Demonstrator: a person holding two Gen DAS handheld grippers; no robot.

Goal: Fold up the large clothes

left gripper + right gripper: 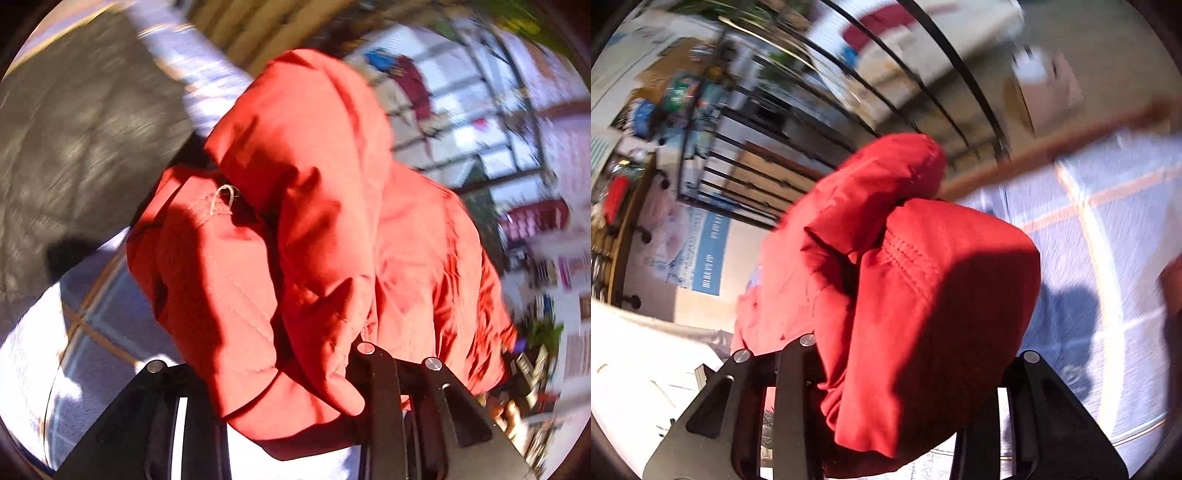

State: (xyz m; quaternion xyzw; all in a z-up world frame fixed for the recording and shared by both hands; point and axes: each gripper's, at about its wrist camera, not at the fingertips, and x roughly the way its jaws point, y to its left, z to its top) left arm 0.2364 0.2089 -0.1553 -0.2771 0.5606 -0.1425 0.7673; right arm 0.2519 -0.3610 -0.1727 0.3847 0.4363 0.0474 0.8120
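A large red garment (314, 236) fills the middle of the left wrist view, bunched in folds with a small white loop near a seam. My left gripper (288, 406) is shut on its lower edge, the cloth draped over and between the black fingers. In the right wrist view the same red garment (916, 295) hangs bunched with a stitched seam showing. My right gripper (890, 413) is shut on it, cloth covering the gap between the fingers. Both views are motion-blurred and the garment is held up off the surface.
A light blue checked cloth (1108, 236) with orange lines covers the surface below. A grey blanket (74, 140) lies at the left. Black metal railings (812, 122) and cluttered shelves (480, 122) stand behind. A wooden bar (1052, 144) runs along the surface's far edge.
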